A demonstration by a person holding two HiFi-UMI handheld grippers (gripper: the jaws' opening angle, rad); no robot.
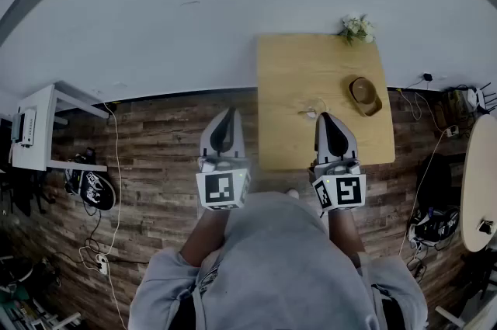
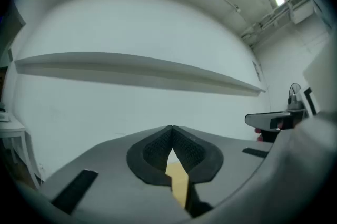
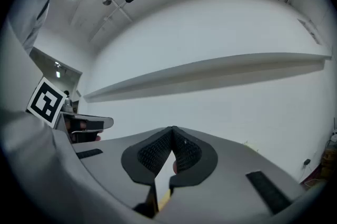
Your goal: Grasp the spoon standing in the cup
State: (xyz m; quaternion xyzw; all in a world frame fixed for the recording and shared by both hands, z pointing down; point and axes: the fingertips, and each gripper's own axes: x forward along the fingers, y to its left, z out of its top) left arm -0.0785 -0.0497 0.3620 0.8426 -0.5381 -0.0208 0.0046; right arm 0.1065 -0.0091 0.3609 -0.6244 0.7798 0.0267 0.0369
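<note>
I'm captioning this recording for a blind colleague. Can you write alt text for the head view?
Seen from above, a person holds the left gripper and right gripper side by side, jaws shut and empty, facing a wooden table. A brown cup and a small plant stand on it.

a person wears a light grey sweatshirt (image 1: 279, 266) with loose, bunched sleeves (image 1: 158, 286). out past the sweatshirt are two matching tools, the left gripper (image 1: 226, 112) and the right gripper (image 1: 324, 116). each has a smooth pale grey shell that narrows to a point, with a dark teardrop-shaped inset on top. at the end nearest the sweatshirt, each carries a cube (image 1: 222, 189) printed with black-and-white square markers. up close, the left gripper's black pads (image 2: 155, 150) show a fine ribbed texture inside a dark rounded collar.
</note>
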